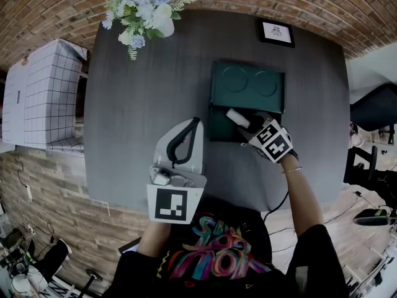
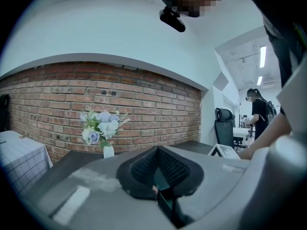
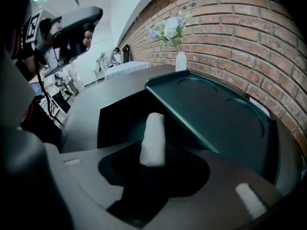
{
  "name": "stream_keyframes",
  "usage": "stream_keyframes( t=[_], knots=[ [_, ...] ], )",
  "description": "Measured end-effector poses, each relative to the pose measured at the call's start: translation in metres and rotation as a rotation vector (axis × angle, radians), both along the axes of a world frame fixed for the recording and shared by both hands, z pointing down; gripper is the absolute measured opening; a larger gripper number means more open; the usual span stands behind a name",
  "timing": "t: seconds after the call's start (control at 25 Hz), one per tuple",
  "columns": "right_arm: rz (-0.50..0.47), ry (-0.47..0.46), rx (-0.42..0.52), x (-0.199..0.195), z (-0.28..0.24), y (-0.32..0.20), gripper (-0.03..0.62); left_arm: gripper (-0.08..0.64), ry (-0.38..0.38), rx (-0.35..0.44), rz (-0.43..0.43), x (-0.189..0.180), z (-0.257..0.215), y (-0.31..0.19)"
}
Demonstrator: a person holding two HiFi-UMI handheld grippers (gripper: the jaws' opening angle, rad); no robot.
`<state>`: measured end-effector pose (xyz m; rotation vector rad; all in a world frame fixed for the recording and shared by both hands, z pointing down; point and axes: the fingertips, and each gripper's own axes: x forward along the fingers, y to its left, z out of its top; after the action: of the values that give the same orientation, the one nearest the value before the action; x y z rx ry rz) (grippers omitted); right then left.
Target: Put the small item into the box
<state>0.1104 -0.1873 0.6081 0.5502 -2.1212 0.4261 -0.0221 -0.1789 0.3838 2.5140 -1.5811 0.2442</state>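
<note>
On the dark counter, head view: one green box, with its lid swung open away from the person. The right hand-held gripper is at the box's near right side, clamped on the small item. This is a stubby white cylinder that juts from the jaws over the open cavity. Whether it touches the box floor cannot be told. The left hand-held gripper is raised just left of the box and is apart from it. Also listed: flowers at the far left, and a framed picture at the far right.

Left gripper view: the left hand-held gripper has its jaws together at the tips, with nothing between them. It faces the flowers and the brick wall, and takes no part in the task.

Right gripper view: the small item is seated between the pads of the right hand-held gripper. Most of its length projects forward, aimed into the dark cavity of the box. The lid stands to the right.

Hazards, as judged:
- The item is round and gripped only at its tail, so an uneven release could tip it off line, or it could cling to one pad.
- A drop from height might bounce it against a wall of the box or out of the box.
- A jaw catching the near rim could shove the box, which looks light.
- A nudge to the open lid could swing it down onto the gripper.
</note>
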Motion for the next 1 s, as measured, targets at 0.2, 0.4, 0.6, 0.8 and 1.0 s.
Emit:
stream_keyframes(
  t=[0.2,0.4,0.6,0.8,1.0],
  knots=[
    [0.009,-0.016,0.003,0.001,-0.006,0.0,0.169,0.002,0.008,0.0,-0.007,0.0,-0.001,0.001],
    [0.024,-0.036,0.016,0.004,-0.014,-0.002,0.175,0.002,0.0,0.009,-0.004,0.0,-0.003,0.002],
    [0.036,-0.061,0.029,0.004,-0.026,0.001,0.178,0.002,0.0,0.025,0.001,0.003,-0.008,0.004],
    [0.06,-0.1,0.074,0.003,-0.046,0.0,0.178,0.002,-0.004,0.037,0.006,0.007,-0.013,0.008],
    [0.071,-0.156,0.147,-0.003,-0.079,0.0,0.177,0.002,-0.004,0.055,0.01,0.009,-0.021,0.011]
  ],
)
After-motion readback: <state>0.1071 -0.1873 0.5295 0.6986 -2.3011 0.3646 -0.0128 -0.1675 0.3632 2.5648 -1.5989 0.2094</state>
